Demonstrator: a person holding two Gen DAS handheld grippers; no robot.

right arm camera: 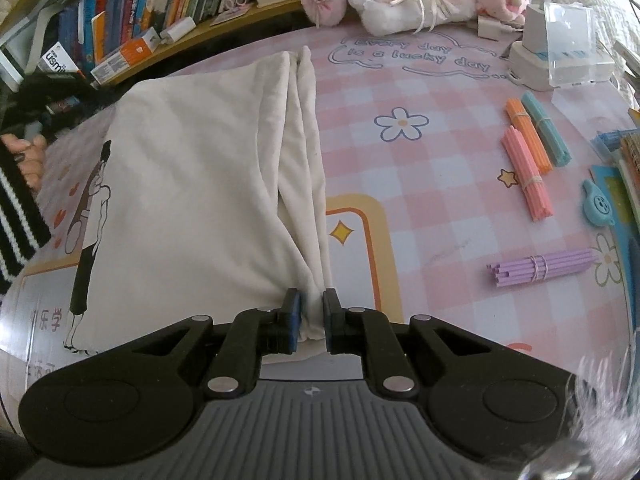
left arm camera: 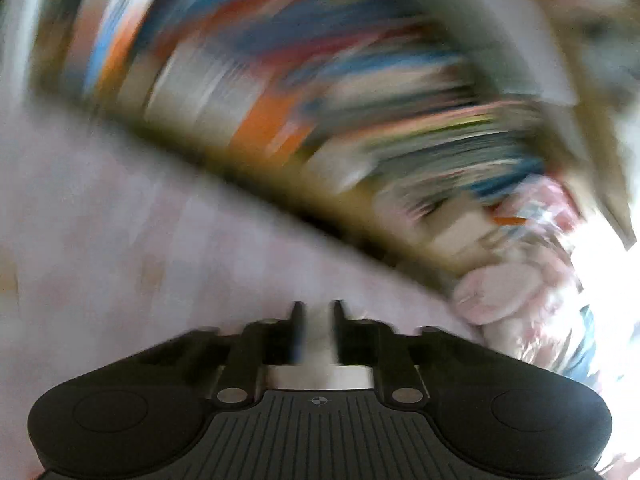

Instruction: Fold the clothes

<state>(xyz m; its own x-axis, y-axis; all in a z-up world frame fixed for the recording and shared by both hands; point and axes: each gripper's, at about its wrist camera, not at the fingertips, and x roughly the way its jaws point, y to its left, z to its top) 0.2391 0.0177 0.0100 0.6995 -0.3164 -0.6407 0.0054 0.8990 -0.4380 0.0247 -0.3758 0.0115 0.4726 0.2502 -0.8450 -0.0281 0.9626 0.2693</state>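
Here the right gripper [right arm camera: 311,312] clamps a white T-shirt [right arm camera: 192,184] on a pink checked desk mat [right arm camera: 420,184]; bookshelf [right arm camera: 132,20] upper left. The left gripper [left arm camera: 316,316] is blurred, its jaws nearly together; whether anything is between them I cannot tell.

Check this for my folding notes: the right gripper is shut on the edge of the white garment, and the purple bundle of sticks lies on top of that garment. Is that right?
Not quite. The right gripper is shut on the edge of the white garment, but the purple bundle of sticks lies on the checked pink table cover, apart from the garment and to its right. The right wrist view shows this.
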